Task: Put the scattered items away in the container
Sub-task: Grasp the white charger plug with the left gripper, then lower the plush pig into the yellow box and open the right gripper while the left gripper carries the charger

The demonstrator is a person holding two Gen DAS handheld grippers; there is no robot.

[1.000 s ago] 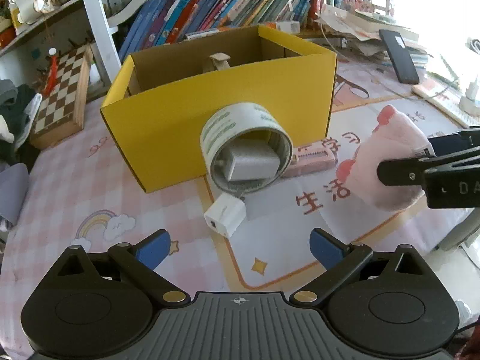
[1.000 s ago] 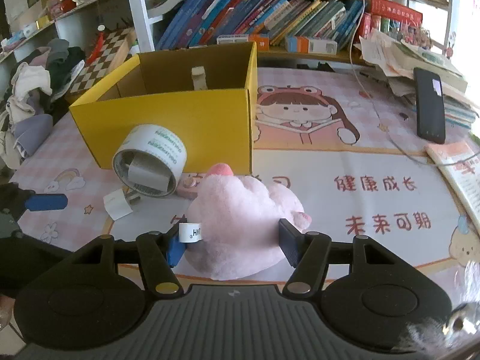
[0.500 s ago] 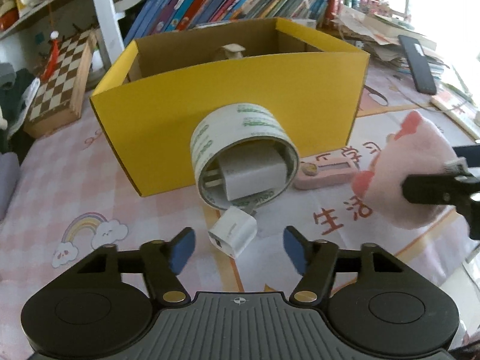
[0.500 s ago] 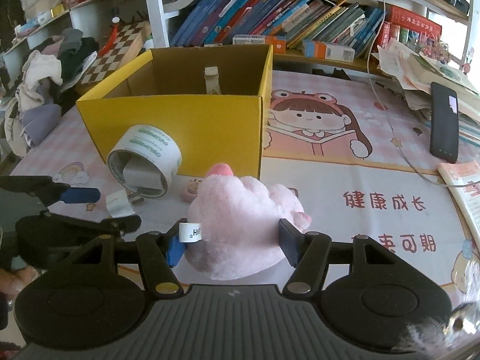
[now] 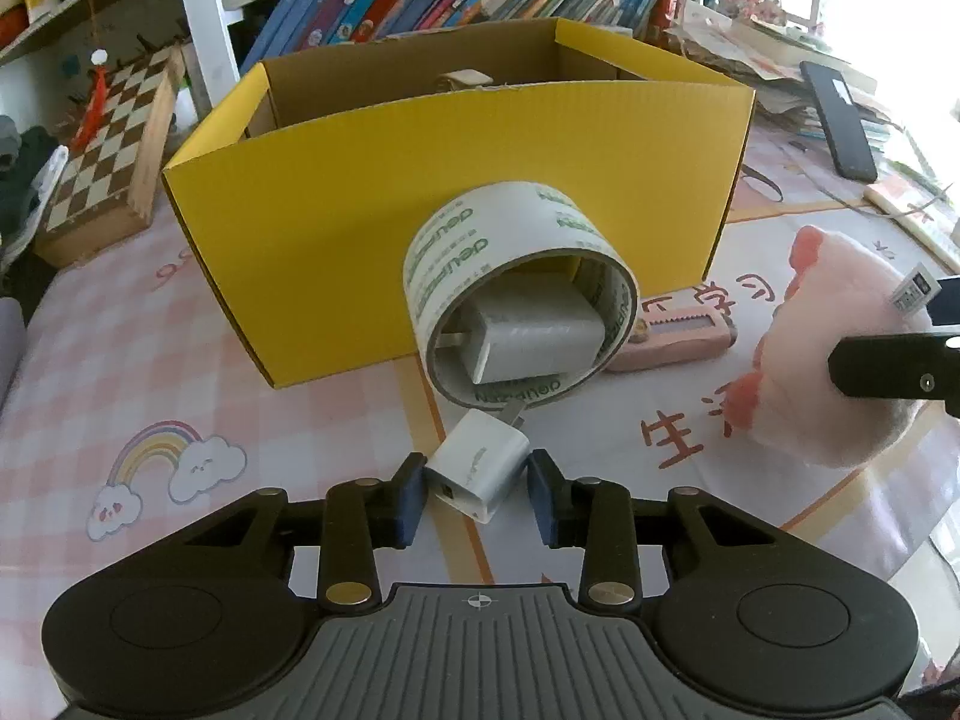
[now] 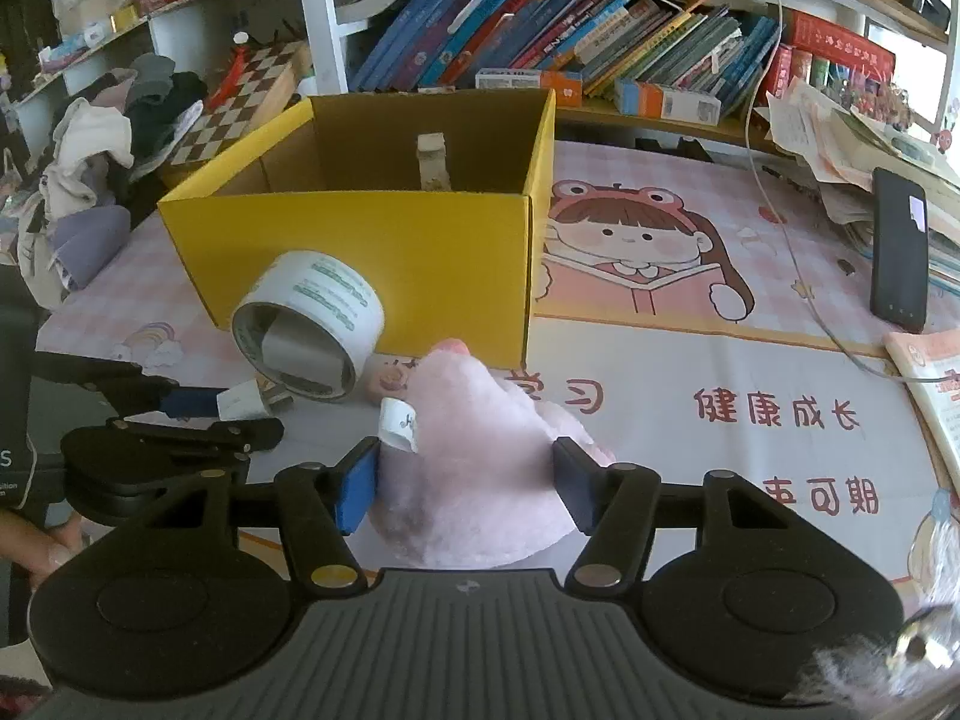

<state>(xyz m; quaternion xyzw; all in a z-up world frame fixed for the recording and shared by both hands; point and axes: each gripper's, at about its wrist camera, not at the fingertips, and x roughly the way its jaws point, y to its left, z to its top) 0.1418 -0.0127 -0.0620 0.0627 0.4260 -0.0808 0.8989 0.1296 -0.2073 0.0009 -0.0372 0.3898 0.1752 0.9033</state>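
The left gripper (image 5: pixel 477 495) was closed tight on a small white square plug block (image 5: pixel 478 471), with a blue pad pressed on each side of it. The plug block was low over the surface (image 5: pixel 300 402), which was covered with a pink checked mat.

The right gripper (image 6: pixel 465 483) was clamped on a soft pink plush toy (image 6: pixel 474 480), and its jaws were squeezing in a little more. A white paper tag (image 6: pixel 398 423) stuck out of the toy by the left pad.

A big yellow cardboard box (image 5: pixel 456 222) with an open top stood just behind both grippers. A fat roll of white tape with green letters (image 5: pixel 519 300) was leaned against the box's front wall. A bigger white plug block (image 5: pixel 528 333) was tucked inside the roll. A flat pink thing (image 5: pixel 678 336) lay beside the roll, at the foot of the box. One small pale thing (image 6: pixel 432 162) was seen inside the box, by the far wall.

The mat was bare to the left of the left gripper and to the right of the toy. The space over the box was open. A shelf of books (image 6: pixel 570 42) was close behind the box, a checked board (image 5: pixel 114 138) was to its left, and a black phone (image 6: pixel 898 252) lay far to the right.

Counted: two grippers, two plug blocks, one roll of tape, one toy, one box.
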